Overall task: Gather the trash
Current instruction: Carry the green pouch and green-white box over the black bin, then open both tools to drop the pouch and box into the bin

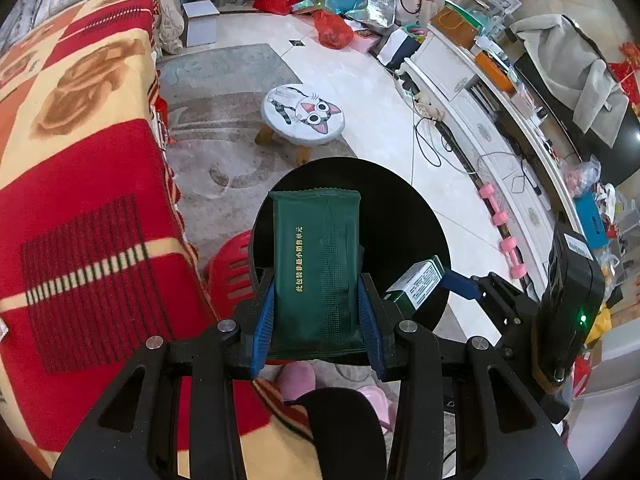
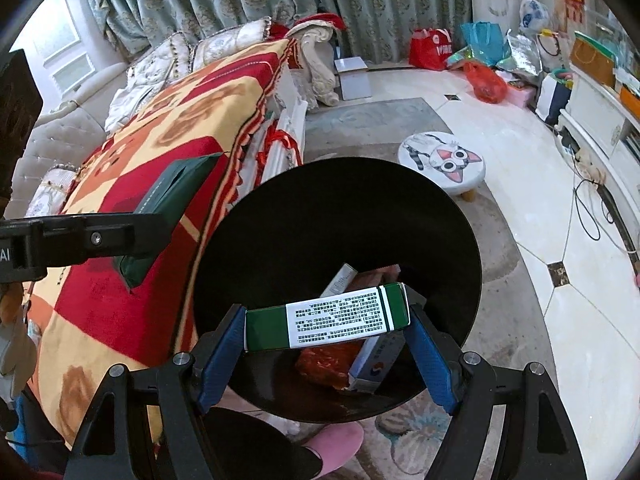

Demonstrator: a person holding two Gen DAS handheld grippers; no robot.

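My left gripper [image 1: 316,300] is shut on a dark green wrapper packet [image 1: 316,264] with yellow print, held above the black round bin [image 1: 400,216]. My right gripper [image 2: 328,326] is shut on a green and white box [image 2: 328,322], held over the bin's [image 2: 320,208] mouth. In the bin lie a red packet [image 2: 328,364] and a white and blue box [image 2: 372,364]. The right gripper with its box [image 1: 416,284] shows at the right in the left wrist view. The left gripper with the green packet [image 2: 176,200] shows at the left in the right wrist view.
A table with a red and yellow blanket [image 1: 80,160] stands left of the bin. A cat-face stool [image 1: 304,114] stands on the rug beyond. Pink dumbbells [image 1: 504,232] lie by the white cabinet [image 1: 460,80]. Bags [image 2: 480,80] are piled at the far wall. A red plastic stool [image 1: 230,268] is beside the bin.
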